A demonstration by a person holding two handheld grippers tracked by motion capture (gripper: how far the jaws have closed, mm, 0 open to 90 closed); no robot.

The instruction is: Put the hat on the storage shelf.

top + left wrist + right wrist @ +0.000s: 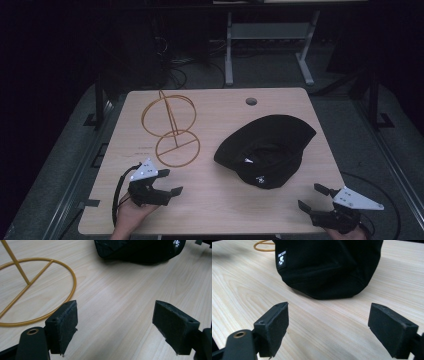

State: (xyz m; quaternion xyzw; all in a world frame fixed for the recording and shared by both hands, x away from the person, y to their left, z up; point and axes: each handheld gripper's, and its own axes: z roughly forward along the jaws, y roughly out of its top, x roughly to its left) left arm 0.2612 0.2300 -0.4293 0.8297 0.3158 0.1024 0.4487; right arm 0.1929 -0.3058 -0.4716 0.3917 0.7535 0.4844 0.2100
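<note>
A black bucket hat lies upside down, brim up, on the right half of the wooden table. A gold wire stand, with a ring base and an upright ring on a stem, rises at the left. My left gripper hovers at the near left, open and empty, just in front of the stand's base; the hat shows beyond it. My right gripper stands open and empty at the near right, a short way from the hat, which bears a small white label.
A round cable hole sits near the table's far edge. Beyond the table stand a grey desk frame and loose cables on a dark floor. Bare wood lies between the two grippers along the near edge.
</note>
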